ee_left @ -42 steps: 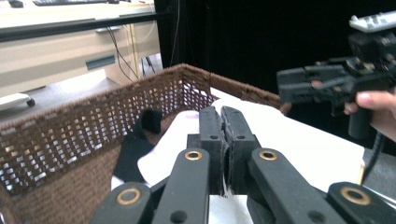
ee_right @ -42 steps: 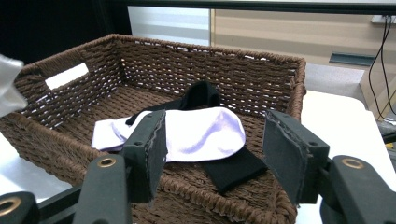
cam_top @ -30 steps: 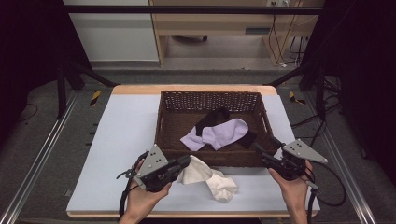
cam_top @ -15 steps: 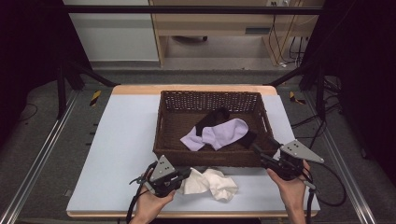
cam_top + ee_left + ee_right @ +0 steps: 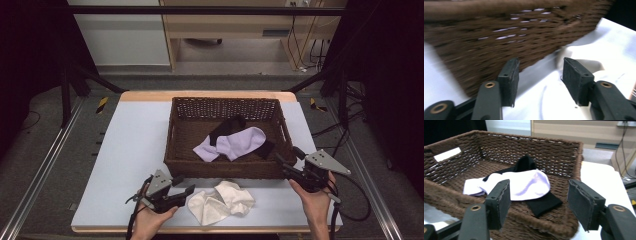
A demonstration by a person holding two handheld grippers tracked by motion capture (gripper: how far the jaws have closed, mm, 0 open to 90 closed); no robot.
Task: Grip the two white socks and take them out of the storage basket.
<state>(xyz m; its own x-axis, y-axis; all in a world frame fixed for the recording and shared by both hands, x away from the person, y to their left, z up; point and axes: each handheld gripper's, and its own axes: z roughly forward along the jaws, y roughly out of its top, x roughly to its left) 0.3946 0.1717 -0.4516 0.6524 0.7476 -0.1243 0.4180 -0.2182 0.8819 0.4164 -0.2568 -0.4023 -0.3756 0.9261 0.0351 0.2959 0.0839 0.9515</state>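
On the desk (image 5: 125, 145) before the basket (image 5: 227, 167), white sock (image 5: 220, 202) lies loose; left tool (image 5: 186, 194) beside it, jaws just opened, nothing between. Right tool (image 5: 284, 166) wide, empty, at basket's corner.

- Table (image 5: 125, 150): carries the basket, one sock and both grippers.
- Basket (image 5: 227, 170): on the table's middle, nearer the far edge and the right edge than the left.
- Two socks in the basket: the upper sock (image 5: 235, 144) lies across the lower sock (image 5: 227, 126), whose ends reach toward the far wall and the right wall.
- Third sock (image 5: 220, 202): on the table, between the basket's near wall and the near edge.
- Left gripper (image 5: 175, 196): near edge, just left of the third sock.
- Right gripper (image 5: 295, 170): near the right edge, at the basket's near right corner.
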